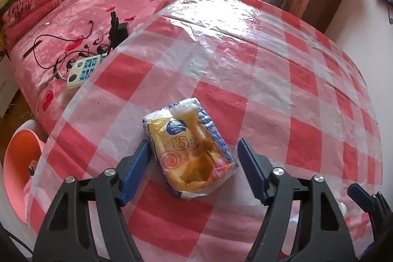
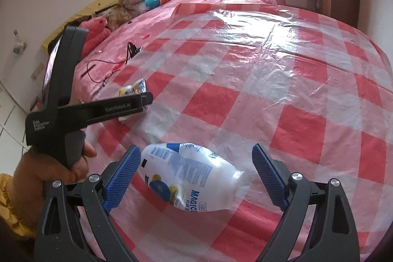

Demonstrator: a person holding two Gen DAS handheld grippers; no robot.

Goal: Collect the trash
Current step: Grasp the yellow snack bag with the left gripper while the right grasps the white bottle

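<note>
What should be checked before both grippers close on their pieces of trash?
1. Yellow snack wrapper lies between the left gripper fingers: ok.
2. Left fingers pressing the wrapper: not ok, a gap shows on its right side.
3. White bottle lies between the right gripper fingers: ok.
4. Right fingers touching the bottle: cannot tell on the left side; the right finger stands clear.
5. Checked plastic sheet clear of the fingers: cannot tell.
6. Orange bin within view for dropping: ok.
</note>
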